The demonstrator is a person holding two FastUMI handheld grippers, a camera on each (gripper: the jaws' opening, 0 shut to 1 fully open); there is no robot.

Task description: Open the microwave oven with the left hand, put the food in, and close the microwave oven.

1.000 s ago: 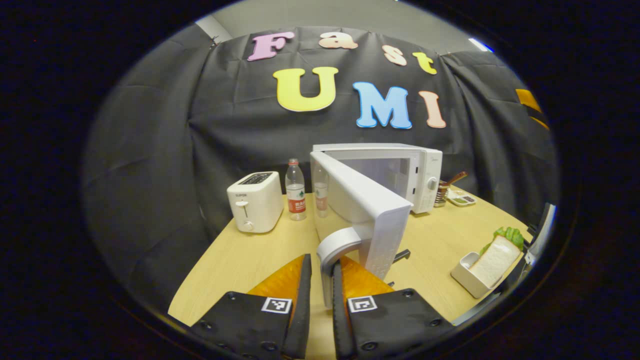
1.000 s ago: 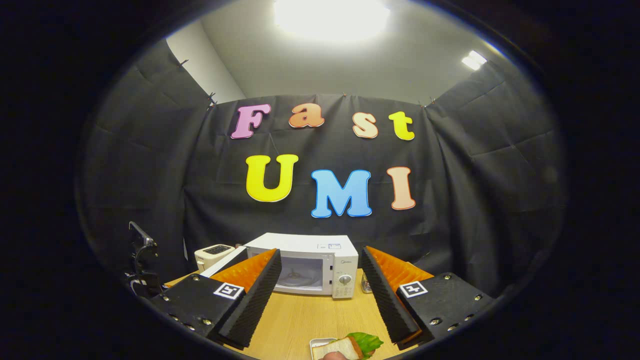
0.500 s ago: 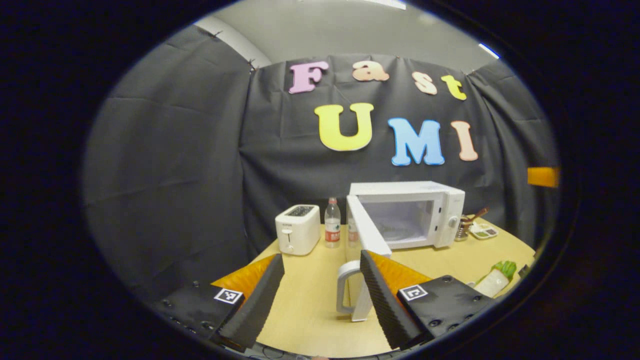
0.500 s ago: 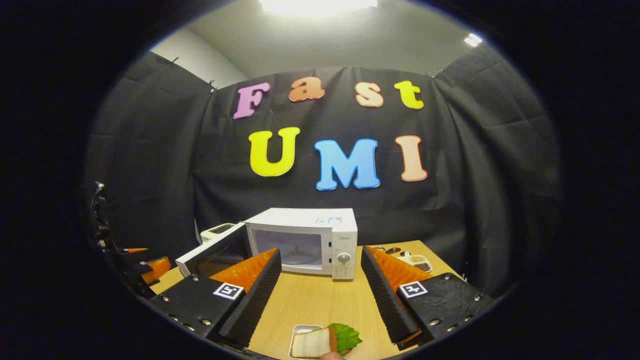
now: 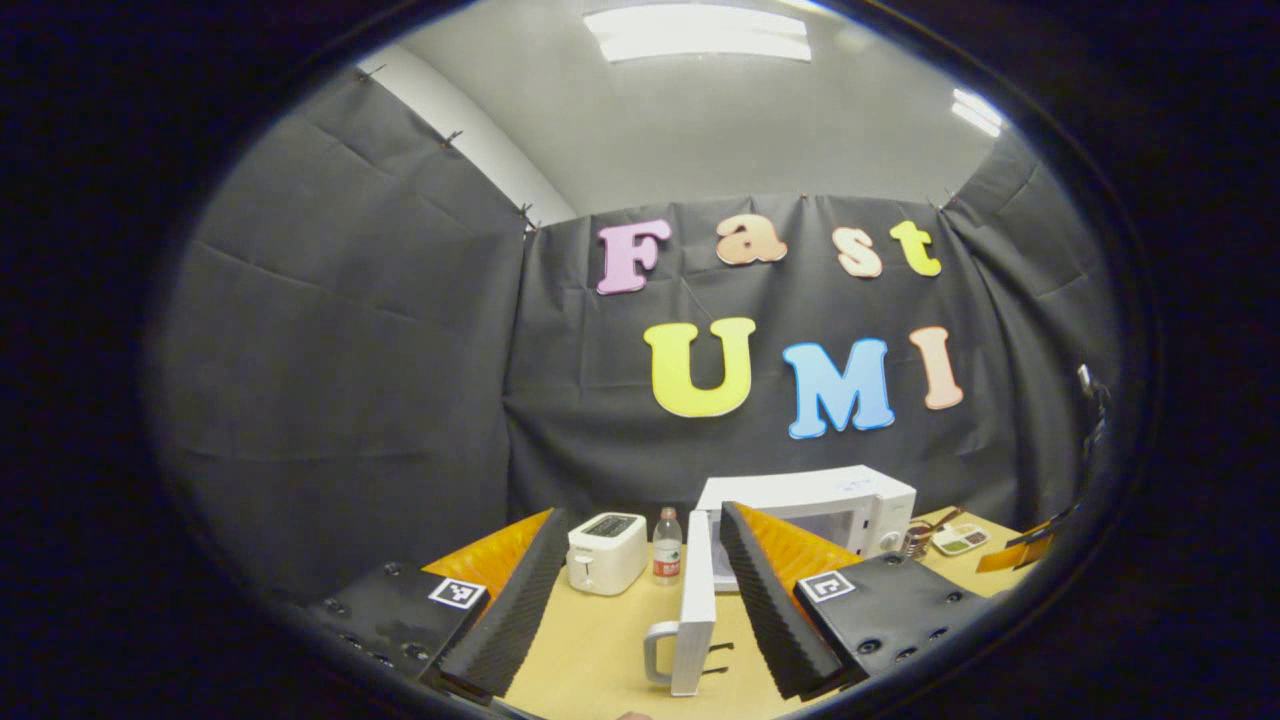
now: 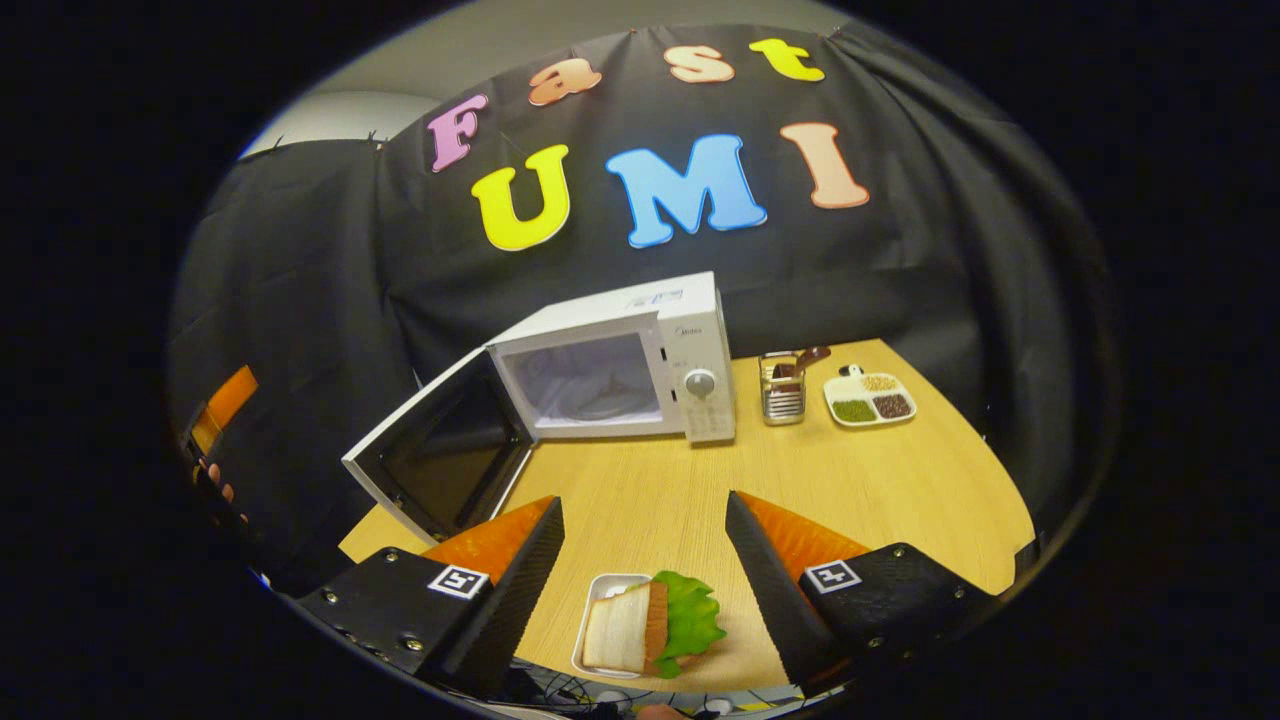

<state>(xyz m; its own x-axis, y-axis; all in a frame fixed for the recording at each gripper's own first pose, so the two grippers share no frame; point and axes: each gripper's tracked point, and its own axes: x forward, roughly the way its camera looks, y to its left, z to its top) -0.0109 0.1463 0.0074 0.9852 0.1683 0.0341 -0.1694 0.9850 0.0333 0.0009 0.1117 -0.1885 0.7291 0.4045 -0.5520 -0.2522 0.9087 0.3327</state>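
The white microwave stands at the back of the wooden table with its door swung wide open to the left and an empty cavity. In the left gripper view the microwave is far off and its door shows edge-on with the handle. My left gripper is open, pulled back and raised, holding nothing. A sandwich with lettuce lies in a small white tray at the table's front edge. My right gripper is open just above it, one finger on each side.
A white toaster and a water bottle stand left of the microwave. A metal utensil holder and a divided dish of grains sit to its right. A hand shows at the far left.
My left gripper let go of the door handle, opened, and drew back and up. My right gripper tilted down and came over the sandwich tray. The door swung fully open.
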